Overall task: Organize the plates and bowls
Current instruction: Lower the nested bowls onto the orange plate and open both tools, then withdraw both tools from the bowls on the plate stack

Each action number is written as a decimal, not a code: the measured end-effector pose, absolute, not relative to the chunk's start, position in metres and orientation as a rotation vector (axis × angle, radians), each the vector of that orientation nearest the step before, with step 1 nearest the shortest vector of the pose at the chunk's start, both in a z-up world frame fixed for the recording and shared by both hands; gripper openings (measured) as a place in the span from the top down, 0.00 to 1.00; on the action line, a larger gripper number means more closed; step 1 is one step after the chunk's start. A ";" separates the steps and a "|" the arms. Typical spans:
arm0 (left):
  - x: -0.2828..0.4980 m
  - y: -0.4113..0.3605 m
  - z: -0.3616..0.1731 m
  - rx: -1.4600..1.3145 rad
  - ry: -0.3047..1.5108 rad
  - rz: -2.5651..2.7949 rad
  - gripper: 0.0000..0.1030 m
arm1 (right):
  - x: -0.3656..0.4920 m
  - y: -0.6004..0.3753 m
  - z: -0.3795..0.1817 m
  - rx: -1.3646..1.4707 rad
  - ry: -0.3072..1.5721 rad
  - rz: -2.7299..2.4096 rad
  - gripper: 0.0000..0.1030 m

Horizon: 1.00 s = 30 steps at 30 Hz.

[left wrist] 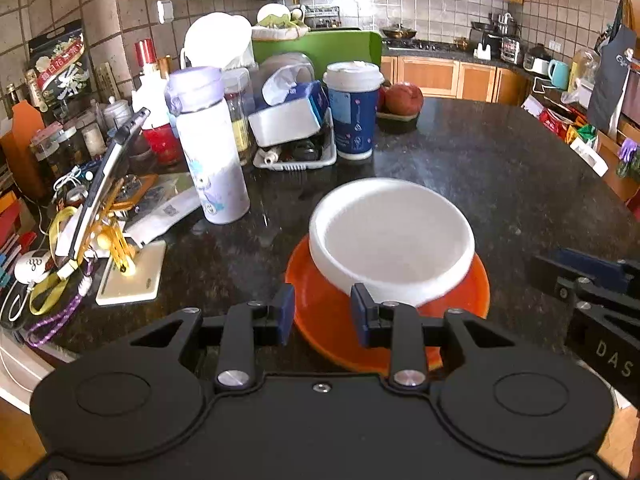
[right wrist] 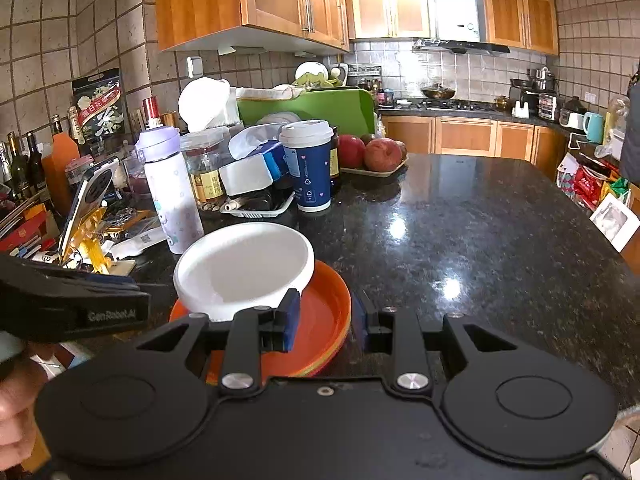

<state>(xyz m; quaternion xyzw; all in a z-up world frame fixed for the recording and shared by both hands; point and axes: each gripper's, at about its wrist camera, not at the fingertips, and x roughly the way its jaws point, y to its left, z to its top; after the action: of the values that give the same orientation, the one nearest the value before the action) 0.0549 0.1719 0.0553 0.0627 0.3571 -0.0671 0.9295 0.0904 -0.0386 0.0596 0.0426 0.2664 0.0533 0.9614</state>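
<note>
Your left tongs [left wrist: 322,314] and right tongs [right wrist: 326,322] gape, straddling the plate [left wrist: 320,312] rim (bowl [left wrist: 392,236] tilted); lifting unevenly could slide it off.

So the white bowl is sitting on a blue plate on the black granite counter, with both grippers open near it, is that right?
Not quite: the plate under the white bowl is orange, not blue, as the left wrist view shows. The rest holds: black granite counter, left gripper and right gripper open nearby.
</note>
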 end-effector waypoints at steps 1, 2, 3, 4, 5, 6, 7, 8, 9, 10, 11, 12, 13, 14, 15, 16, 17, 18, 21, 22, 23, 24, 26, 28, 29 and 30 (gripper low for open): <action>0.052 0.171 0.054 0.132 0.732 -0.137 0.60 | 0.087 -0.038 0.059 0.083 0.537 0.102 0.71; 0.050 0.170 0.054 0.136 0.731 -0.137 0.60 | 0.084 -0.037 0.059 0.079 0.535 0.096 0.71; 0.048 0.170 0.053 0.138 0.732 -0.138 0.60 | 0.081 -0.037 0.058 0.075 0.536 0.094 0.71; 0.045 0.169 0.052 0.140 0.734 -0.141 0.60 | 0.079 -0.036 0.058 0.075 0.538 0.093 0.71; 0.044 0.169 0.052 0.141 0.735 -0.143 0.60 | 0.077 -0.036 0.057 0.077 0.541 0.093 0.71; 0.042 0.169 0.051 0.142 0.734 -0.144 0.60 | 0.074 -0.035 0.057 0.078 0.543 0.093 0.71; 0.039 0.169 0.050 0.143 0.734 -0.144 0.60 | 0.073 -0.035 0.057 0.078 0.543 0.092 0.71; 0.037 0.168 0.050 0.145 0.734 -0.144 0.60 | 0.070 -0.034 0.057 0.077 0.543 0.089 0.71; 0.035 0.168 0.049 0.145 0.735 -0.146 0.60 | 0.068 -0.034 0.057 0.076 0.541 0.087 0.71; 0.033 0.168 0.049 0.145 0.736 -0.148 0.60 | 0.066 -0.033 0.057 0.077 0.540 0.087 0.71; 0.032 0.168 0.048 0.145 0.737 -0.150 0.60 | 0.064 -0.033 0.057 0.079 0.540 0.086 0.71; 0.030 0.169 0.048 0.146 0.738 -0.151 0.60 | 0.062 -0.032 0.057 0.081 0.540 0.086 0.71; 0.029 0.169 0.048 0.147 0.739 -0.152 0.60 | 0.061 -0.032 0.057 0.082 0.540 0.085 0.71; 0.028 0.169 0.048 0.147 0.739 -0.153 0.60 | 0.058 -0.031 0.057 0.083 0.538 0.084 0.71; 0.026 0.169 0.047 0.149 0.738 -0.155 0.60 | 0.056 -0.031 0.056 0.083 0.536 0.084 0.71; 0.024 0.168 0.047 0.151 0.739 -0.157 0.60 | 0.056 -0.030 0.056 0.083 0.536 0.083 0.71; 0.022 0.167 0.046 0.153 0.739 -0.158 0.60 | 0.054 -0.030 0.056 0.084 0.535 0.081 0.71; 0.021 0.167 0.046 0.157 0.740 -0.160 0.60 | 0.052 -0.030 0.055 0.086 0.535 0.079 0.71; 0.016 0.165 0.043 0.165 0.744 -0.165 0.60 | 0.046 -0.030 0.054 0.096 0.532 0.073 0.71; 0.014 0.164 0.043 0.167 0.746 -0.167 0.60 | 0.045 -0.030 0.054 0.098 0.532 0.071 0.71; 0.012 0.164 0.042 0.169 0.747 -0.168 0.60 | 0.043 -0.031 0.053 0.101 0.531 0.068 0.71; 0.011 0.163 0.042 0.170 0.748 -0.170 0.60 | 0.041 -0.031 0.053 0.104 0.531 0.064 0.71; 0.008 0.162 0.042 0.173 0.746 -0.171 0.60 | 0.038 -0.032 0.052 0.108 0.532 0.060 0.71; 0.004 0.160 0.041 0.177 0.744 -0.171 0.60 | 0.034 -0.033 0.050 0.112 0.532 0.057 0.71; 0.003 0.159 0.041 0.178 0.745 -0.172 0.60 | 0.032 -0.034 0.050 0.114 0.532 0.055 0.71; 0.002 0.158 0.040 0.179 0.746 -0.174 0.60 | 0.031 -0.034 0.049 0.115 0.533 0.053 0.71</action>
<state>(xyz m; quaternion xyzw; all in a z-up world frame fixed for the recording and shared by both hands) 0.0020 0.1583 0.0404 0.0871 0.3635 -0.0848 0.9236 0.0311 -0.0344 0.0491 0.0567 0.2633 0.0263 0.9627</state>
